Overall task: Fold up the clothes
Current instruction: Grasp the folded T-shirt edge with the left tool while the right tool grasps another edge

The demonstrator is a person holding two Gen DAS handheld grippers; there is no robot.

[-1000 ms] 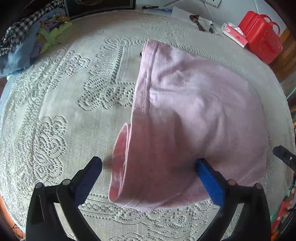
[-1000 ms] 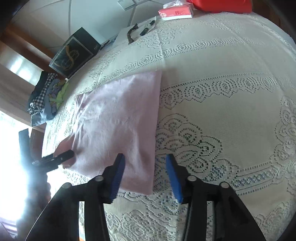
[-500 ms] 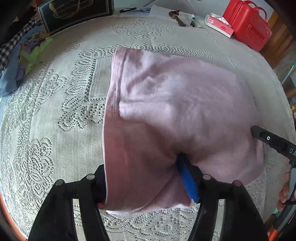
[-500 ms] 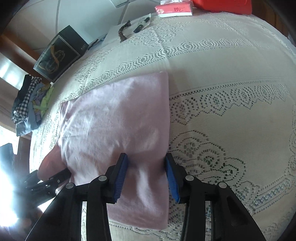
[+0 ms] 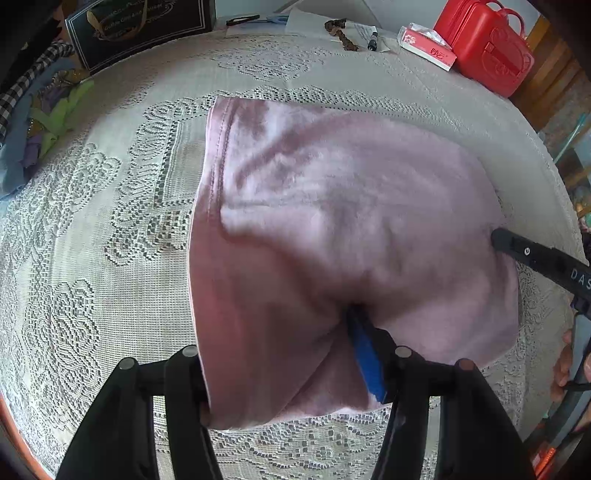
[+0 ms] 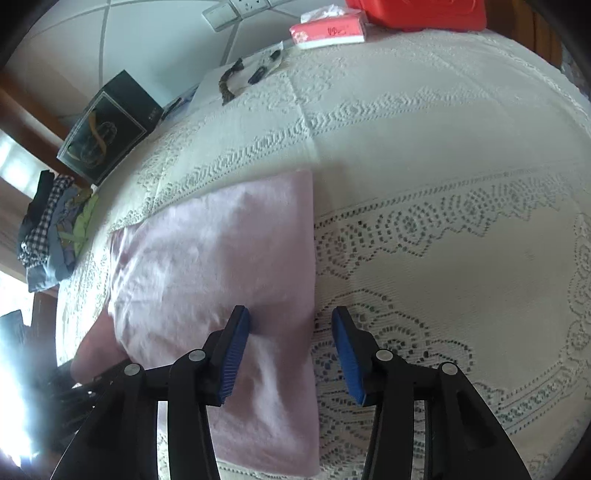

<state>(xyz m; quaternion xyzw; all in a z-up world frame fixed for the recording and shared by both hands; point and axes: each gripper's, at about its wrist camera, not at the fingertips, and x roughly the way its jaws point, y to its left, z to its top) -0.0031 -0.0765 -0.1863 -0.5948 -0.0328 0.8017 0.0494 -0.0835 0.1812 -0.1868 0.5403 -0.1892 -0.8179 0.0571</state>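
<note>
A pink garment point(image 5: 332, 221) lies folded on a white lace tablecloth point(image 5: 92, 277); it also shows in the right wrist view point(image 6: 221, 258). My left gripper point(image 5: 280, 354) has its jaws still apart, with the garment's near left edge bunched and lifted between them; cloth hides the left finger, and the blue right pad point(image 5: 365, 358) shows. My right gripper point(image 6: 290, 347) is open, astride the garment's right edge, left pad on the cloth. Its black finger point(image 5: 535, 258) shows in the left wrist view.
A red case point(image 5: 487, 44) and a tissue box point(image 5: 424, 48) stand at the far right. A dark box point(image 5: 140, 29) stands at the back, with a pile of clothes point(image 5: 33, 122) at far left. Papers and a pen point(image 5: 371, 37) lie at the back.
My left gripper narrowed around the garment's near left edge and lifted it. My right gripper moved forward over the right edge, still open.
</note>
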